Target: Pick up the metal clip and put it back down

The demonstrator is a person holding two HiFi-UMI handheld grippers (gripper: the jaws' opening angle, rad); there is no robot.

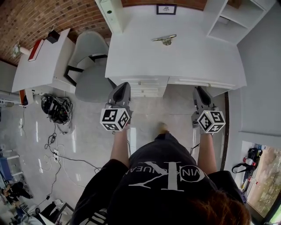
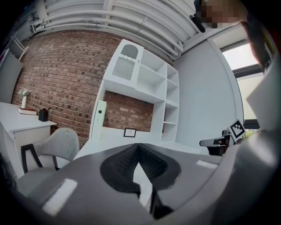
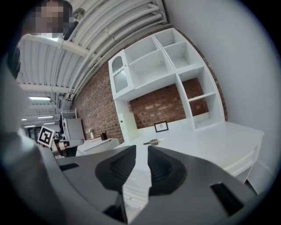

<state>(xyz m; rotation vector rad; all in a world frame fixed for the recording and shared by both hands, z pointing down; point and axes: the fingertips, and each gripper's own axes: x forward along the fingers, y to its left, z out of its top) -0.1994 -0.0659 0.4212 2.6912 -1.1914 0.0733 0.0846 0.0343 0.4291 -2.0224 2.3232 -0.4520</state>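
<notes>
**A:** Where is the metal clip [image 1: 164, 40]?

**B:** It lies flat on the white tabletop [image 1: 197, 61], toward the back. It is a little in front of the small picture frame [image 1: 166, 9] that stands against the rear wall. Nothing touches it, and both grippers are well apart from it.

**A:** And the left gripper [image 1: 123, 85]?

**B:** The person holds it in front of the tabletop's near edge, close to the drawer fronts [image 1: 145, 86], pointing toward the desk. In the left gripper view its jaw tips meet at a point and the pads spread apart only further back. There is nothing between them.

**A:** The right gripper [image 1: 199, 89]?

**B:** It is level with the left one, also just short of the front edge, on the side of the open shelf unit [image 1: 232, 19]. In the right gripper view a narrow slit shows between its jaws, so they are a crack apart. They have hold of nothing. The clip shows small in that view, far beyond the tips and a little to their right.

**A:** Anything else around?

**B:** A grey chair [image 1: 88, 52] stands at the left of the tabletop, between it and a second white desk [image 1: 39, 66]. A tangle of cables [image 1: 57, 107] lies on the floor below that desk.
</notes>
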